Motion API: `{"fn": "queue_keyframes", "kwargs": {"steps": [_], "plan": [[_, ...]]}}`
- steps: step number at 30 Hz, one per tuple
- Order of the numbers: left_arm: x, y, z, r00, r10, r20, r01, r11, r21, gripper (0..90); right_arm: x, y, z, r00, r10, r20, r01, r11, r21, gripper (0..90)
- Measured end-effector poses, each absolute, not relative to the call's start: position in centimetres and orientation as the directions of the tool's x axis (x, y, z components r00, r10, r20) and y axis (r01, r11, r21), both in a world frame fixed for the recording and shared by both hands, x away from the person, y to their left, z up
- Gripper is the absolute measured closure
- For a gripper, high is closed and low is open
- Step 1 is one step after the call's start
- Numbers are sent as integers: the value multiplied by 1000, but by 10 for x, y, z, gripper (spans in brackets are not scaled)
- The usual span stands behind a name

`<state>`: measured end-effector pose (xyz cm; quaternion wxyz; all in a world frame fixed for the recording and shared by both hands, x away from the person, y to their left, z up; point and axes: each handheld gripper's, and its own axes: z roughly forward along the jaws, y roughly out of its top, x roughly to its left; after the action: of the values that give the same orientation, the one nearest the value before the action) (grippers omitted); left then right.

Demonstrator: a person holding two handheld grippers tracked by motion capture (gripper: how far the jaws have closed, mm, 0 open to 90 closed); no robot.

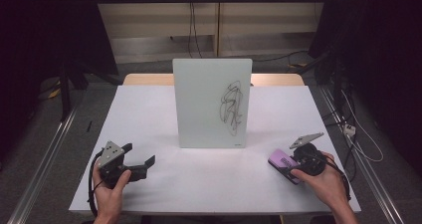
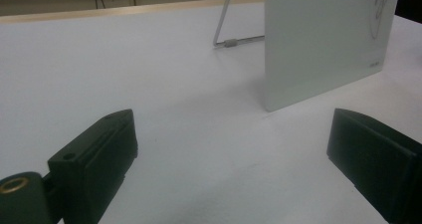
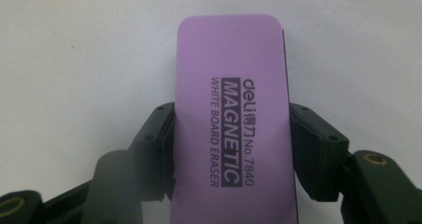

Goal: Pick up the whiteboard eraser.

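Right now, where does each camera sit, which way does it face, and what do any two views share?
High view: above the table's near side, looking forward and down; both hands and forearms show.
Left gripper view: on the left gripper, looking low across the table at the whiteboard; its open jaws show.
Right gripper view: on the right gripper, looking down at the purple eraser it clamps.
Shared: high and left gripper views both show the whiteboard's scribble.

left gripper (image 1: 141, 157): fingers spread | right gripper (image 3: 232, 134): fingers clamped
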<state>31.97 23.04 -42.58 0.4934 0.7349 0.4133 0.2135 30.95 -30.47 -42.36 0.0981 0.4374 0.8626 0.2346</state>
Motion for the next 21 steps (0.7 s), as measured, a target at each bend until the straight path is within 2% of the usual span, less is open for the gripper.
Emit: {"fn": "queue_keyframes", "kwargs": {"steps": [7,21], "plan": [[319,231,-426,565,820,-95,399,-171,901,55,308,-305,-421,-590,807,31,703,495,510,417],[317,235,-426,552,828,-99,405,-162,900,55,303,-305,-408,-536,841,-77,627,458,631,418]]}}
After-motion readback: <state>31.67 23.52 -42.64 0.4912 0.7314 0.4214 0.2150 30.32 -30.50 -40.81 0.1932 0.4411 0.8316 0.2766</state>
